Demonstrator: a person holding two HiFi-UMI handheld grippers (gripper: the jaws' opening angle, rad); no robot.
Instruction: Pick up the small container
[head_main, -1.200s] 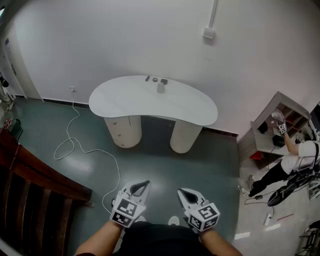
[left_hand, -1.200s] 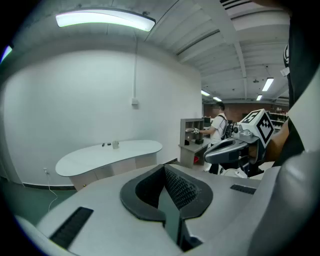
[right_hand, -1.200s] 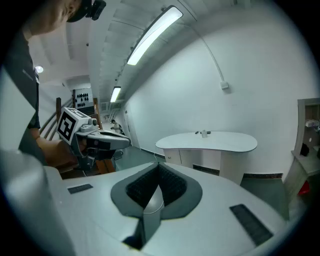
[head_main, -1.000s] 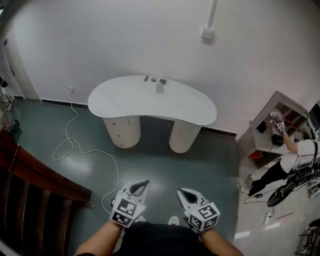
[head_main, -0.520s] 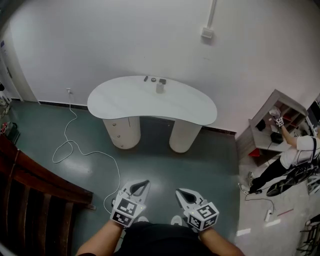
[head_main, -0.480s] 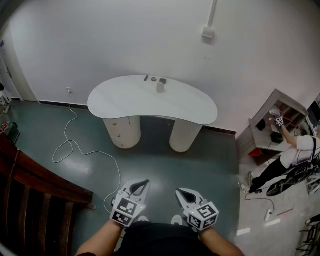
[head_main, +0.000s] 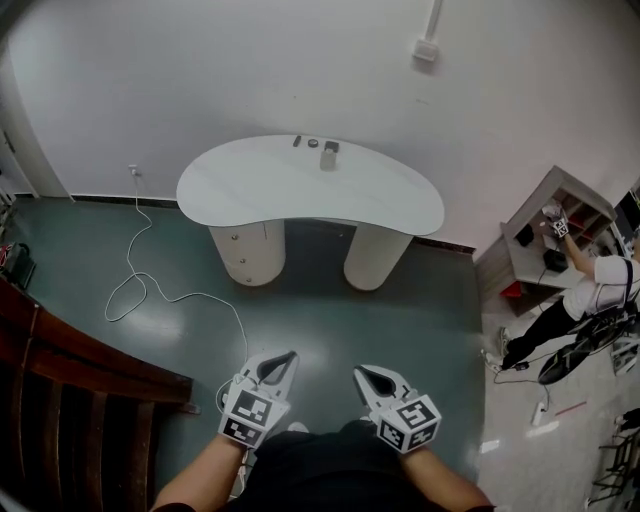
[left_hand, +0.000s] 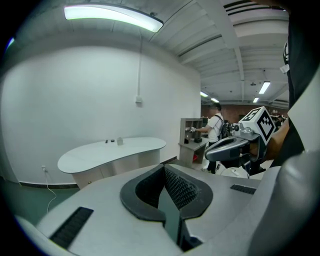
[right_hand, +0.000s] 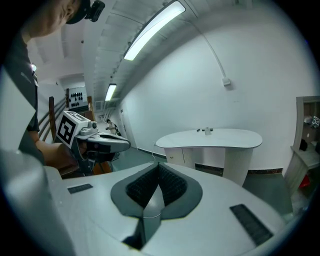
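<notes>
1. At the far left, a dark wooden frame (head_main: 60, 390) with slats stands on the green floor (head_main: 330, 310), and the picture's edge cuts it.
2. Just to its right, a white cable (head_main: 150, 290) lies in loose loops on the floor. It comes from a socket (head_main: 132, 170) low on the wall (head_main: 200, 70).
3. In the lower middle, the left tongs (head_main: 285, 355) are held low over the floor and point toward the far wall. Their jaws are closed, the ribbed pads meet, and nothing is between them.
4. Farther back, in the middle, a white bean-shaped worktop (head_main: 260, 190) stands against the wall on two round pedestals (head_main: 250, 255).
5. The container (head_main: 327, 158), small, pale and upright, stands on the worktop at its back edge, close to the wall and a little right of the middle. Two small dark things (head_main: 297, 141) lie just to its left. The container is well apart from both tongs, and nothing touches it.
6. To the right of the left tongs, the right tongs (head_main: 362, 372) are held at the same height. Their jaws are also closed, with nothing between them.
7. High on the wall, a small box (head_main: 428, 50) is fixed, with a thin pipe going up from it.
8. At the far right, a grey shelf (head_main: 540, 240) stands by the wall, and a person (head_main: 600, 290) in a white top reaches one arm into it.
</notes>
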